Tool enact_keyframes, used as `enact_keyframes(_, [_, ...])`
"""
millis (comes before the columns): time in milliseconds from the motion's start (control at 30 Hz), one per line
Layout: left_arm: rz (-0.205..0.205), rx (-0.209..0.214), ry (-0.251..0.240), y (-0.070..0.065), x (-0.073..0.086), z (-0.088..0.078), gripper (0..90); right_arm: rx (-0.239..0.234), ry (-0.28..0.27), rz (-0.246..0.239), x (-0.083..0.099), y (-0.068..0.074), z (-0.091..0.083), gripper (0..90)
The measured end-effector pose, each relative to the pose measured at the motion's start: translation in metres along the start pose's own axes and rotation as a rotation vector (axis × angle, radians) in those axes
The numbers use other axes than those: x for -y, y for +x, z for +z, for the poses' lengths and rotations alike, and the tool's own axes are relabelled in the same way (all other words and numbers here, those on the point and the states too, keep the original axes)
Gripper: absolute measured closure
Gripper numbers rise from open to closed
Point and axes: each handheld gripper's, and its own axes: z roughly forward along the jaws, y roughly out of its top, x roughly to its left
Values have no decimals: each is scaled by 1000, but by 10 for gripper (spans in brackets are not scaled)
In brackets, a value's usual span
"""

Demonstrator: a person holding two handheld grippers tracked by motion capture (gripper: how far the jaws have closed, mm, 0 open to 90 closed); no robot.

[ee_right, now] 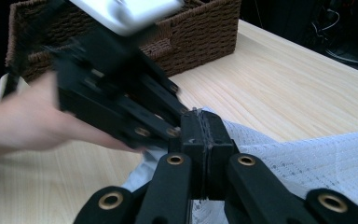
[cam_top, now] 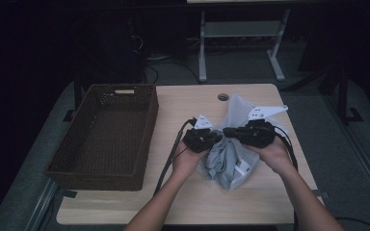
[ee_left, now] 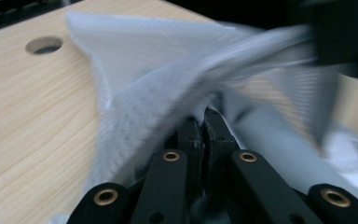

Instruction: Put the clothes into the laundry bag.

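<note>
Bare table betw. the basket and the mesh bag, more bare wood along the near edge; cable hole just behind the bag. Basket sits at the table's left edge w/ nothing visible inside. Bag lies right of centre w/ grey cloth inside. My left gripper is clamped on the bag's mesh, jaws together on the fabric. My right gripper is pinched tight on the mesh too, just beside the left.
</note>
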Motion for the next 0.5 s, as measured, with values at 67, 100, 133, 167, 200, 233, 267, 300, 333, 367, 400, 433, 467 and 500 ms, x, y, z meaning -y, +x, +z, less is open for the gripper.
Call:
enact_keyframes(67, [-21, -16, 14, 4, 5, 9, 856, 2, -2, 0, 0, -1, -1, 887])
enact_keyframes(100, [-29, -17, 16, 5, 7, 12, 844, 4, -1, 2, 0, -1, -1, 887])
enact_keyframes(133, [-28, -21, 18, 5, 9, 13, 827, 7, 0, 3, 1, -2, -1, 887])
enact_keyframes(167, [-24, -24, 22, 5, 9, 13, 802, 8, 0, 4, 1, -2, -2, 887])
enact_keyframes(200, [-21, -23, 23, 4, 9, 11, 767, 9, 1, 5, 2, -3, -2, 887])
enact_keyframes(233, [-15, -20, 21, 3, 8, 8, 736, 10, 0, 7, 2, -4, -2, 887])
enact_keyframes(267, [-12, -17, 17, 3, 7, 4, 703, 12, -1, 8, 2, -4, -3, 887])
enact_keyframes(300, [-10, -10, 13, 2, 6, 0, 655, 12, 0, 10, 2, -5, -3, 887])
enact_keyframes(333, [-12, -1, 14, 1, 4, -4, 616, 14, -1, 11, 2, -5, -2, 887])
enact_keyframes(367, [-16, 9, 13, 0, 3, -9, 585, 14, -1, 11, 2, -5, -2, 887])
enact_keyframes(400, [-15, 21, 9, -1, 2, -14, 553, 16, 0, 9, 3, -5, -2, 887])
enact_keyframes(433, [-11, 31, 6, -3, 0, -20, 528, 17, 0, 10, 3, -5, -2, 886])
enact_keyframes(467, [-7, 39, 4, -4, -1, -26, 507, 17, 2, 10, 2, -5, -2, 887])
enact_keyframes(500, [-1, 43, 0, -6, -1, -32, 493, 18, 2, 9, 2, -5, -1, 887])
